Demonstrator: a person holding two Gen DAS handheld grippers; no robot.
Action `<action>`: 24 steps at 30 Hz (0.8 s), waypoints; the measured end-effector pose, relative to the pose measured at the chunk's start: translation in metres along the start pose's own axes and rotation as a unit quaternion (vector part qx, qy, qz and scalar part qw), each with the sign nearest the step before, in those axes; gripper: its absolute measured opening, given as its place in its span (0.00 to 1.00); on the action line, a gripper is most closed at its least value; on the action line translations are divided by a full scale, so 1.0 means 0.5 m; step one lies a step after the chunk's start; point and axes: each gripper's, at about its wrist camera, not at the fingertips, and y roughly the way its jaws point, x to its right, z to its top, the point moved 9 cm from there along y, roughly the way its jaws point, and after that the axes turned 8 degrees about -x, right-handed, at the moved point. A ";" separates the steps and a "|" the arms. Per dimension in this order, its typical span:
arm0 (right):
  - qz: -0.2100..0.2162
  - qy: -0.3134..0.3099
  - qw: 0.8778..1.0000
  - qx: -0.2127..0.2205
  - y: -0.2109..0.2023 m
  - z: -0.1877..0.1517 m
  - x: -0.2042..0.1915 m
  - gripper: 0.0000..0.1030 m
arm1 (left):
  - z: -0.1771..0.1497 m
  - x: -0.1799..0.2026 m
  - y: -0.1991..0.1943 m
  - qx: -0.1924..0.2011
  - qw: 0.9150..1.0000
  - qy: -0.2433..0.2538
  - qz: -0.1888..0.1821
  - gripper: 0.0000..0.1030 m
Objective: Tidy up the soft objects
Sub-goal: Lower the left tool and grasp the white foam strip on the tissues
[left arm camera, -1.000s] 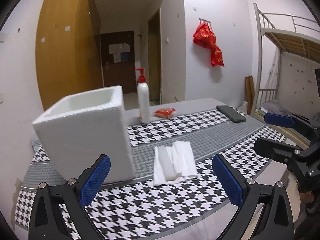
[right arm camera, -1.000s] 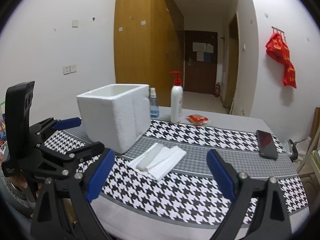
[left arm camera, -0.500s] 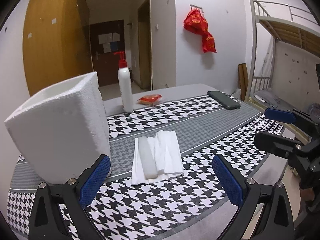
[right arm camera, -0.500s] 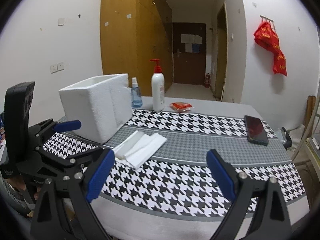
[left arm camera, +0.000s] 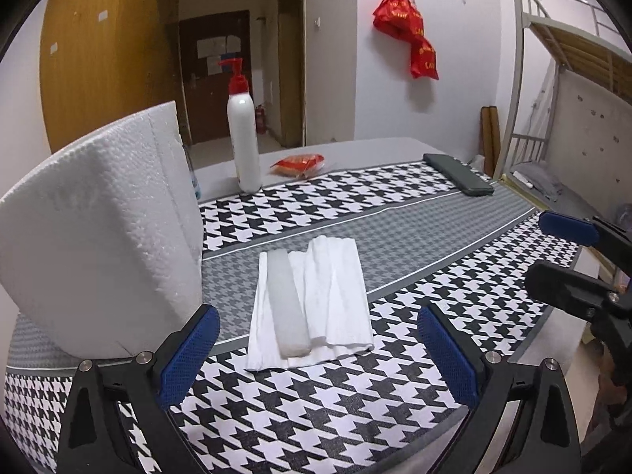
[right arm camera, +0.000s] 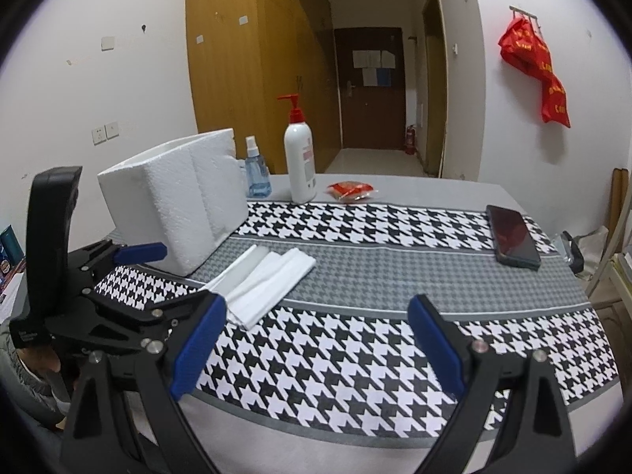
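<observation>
A folded white cloth (left arm camera: 316, 300) lies flat on the houndstooth tablecloth, with a pale grey strip (left arm camera: 285, 304) on its left part. It also shows in the right wrist view (right arm camera: 262, 282). A white foam box (left arm camera: 98, 229) stands just left of it; it also shows in the right wrist view (right arm camera: 177, 201). My left gripper (left arm camera: 318, 359) is open and empty, hovering just short of the cloth's near edge. My right gripper (right arm camera: 316, 351) is open and empty, near the table's front edge, to the right of the cloth.
A white pump bottle (right arm camera: 300, 158) with a red top, a small blue spray bottle (right arm camera: 256, 172) and a red packet (right arm camera: 351, 189) stand at the back. A dark phone (right arm camera: 513, 235) lies at the right. A bunk bed frame (left arm camera: 553, 79) stands beyond the table's right end.
My left gripper has moved forward and lower toward the cloth, so the foam box and cloth look larger. My right gripper has drawn back a little. Both stay open.
</observation>
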 end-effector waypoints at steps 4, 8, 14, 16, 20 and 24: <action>0.003 0.004 1.000 -0.004 0.009 0.000 0.007 0.92 | 0.001 -0.001 0.022 -0.014 1.000 -0.006 0.005 0.94; 0.005 0.005 1.000 -0.008 0.022 -0.001 0.012 0.92 | 0.002 -0.014 0.044 -0.032 0.999 -0.028 0.011 0.84; 0.011 0.002 1.000 -0.015 0.039 0.000 0.014 0.92 | 0.002 -0.037 0.063 -0.044 0.997 -0.053 0.031 0.74; 0.012 -0.001 1.000 -0.017 0.044 0.002 0.013 0.92 | 0.000 -0.044 0.070 -0.050 0.996 -0.059 0.038 0.67; 0.019 -0.003 1.000 -0.020 0.050 0.005 0.012 0.92 | -0.010 -0.051 0.088 -0.072 0.994 -0.063 0.048 0.53; 0.029 -0.002 0.999 -0.026 0.060 0.005 0.009 0.92 | -0.019 -0.059 0.103 -0.092 0.992 -0.082 0.042 0.41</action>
